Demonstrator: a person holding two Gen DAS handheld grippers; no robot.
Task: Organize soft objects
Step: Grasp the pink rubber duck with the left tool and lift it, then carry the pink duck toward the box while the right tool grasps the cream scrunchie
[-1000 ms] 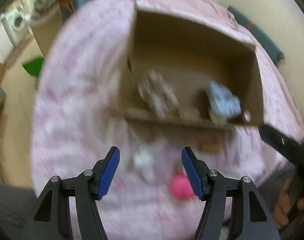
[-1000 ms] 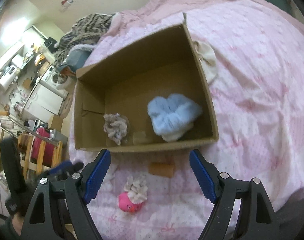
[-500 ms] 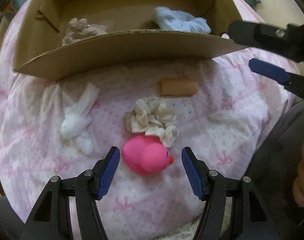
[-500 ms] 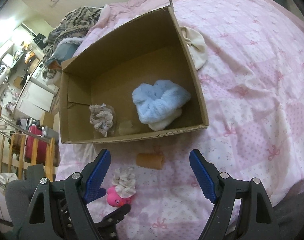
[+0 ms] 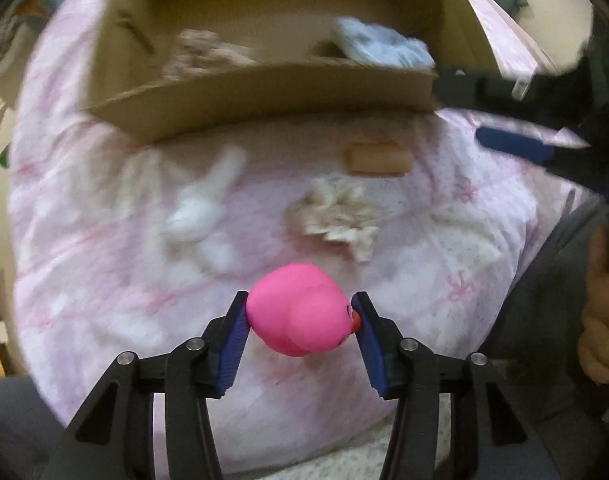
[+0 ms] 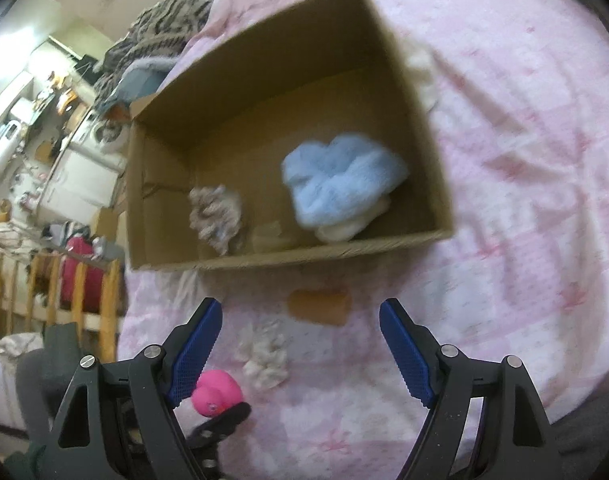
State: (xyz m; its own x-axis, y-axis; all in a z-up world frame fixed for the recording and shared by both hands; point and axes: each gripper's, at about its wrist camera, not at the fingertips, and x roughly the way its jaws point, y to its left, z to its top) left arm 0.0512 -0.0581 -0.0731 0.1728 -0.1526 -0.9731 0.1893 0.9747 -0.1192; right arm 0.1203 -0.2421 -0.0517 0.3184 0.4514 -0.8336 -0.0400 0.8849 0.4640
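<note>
Your left tool [image 5: 299, 312], open around the pink duck [image 5: 300, 310] a moment ago, is now closing with its pads touching the toy on the bed [image 5: 104, 272], so lifting toward the cardboard box [image 6: 344, 250] likely follows, while your right tool [image 6: 300, 344] hangs open and empty.

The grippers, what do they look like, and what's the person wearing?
Both the left gripper and right gripper have black triangular cut-out arms with silver screws and blue ribbed pads. No cables show. A dark grey sleeve is visible.
</note>
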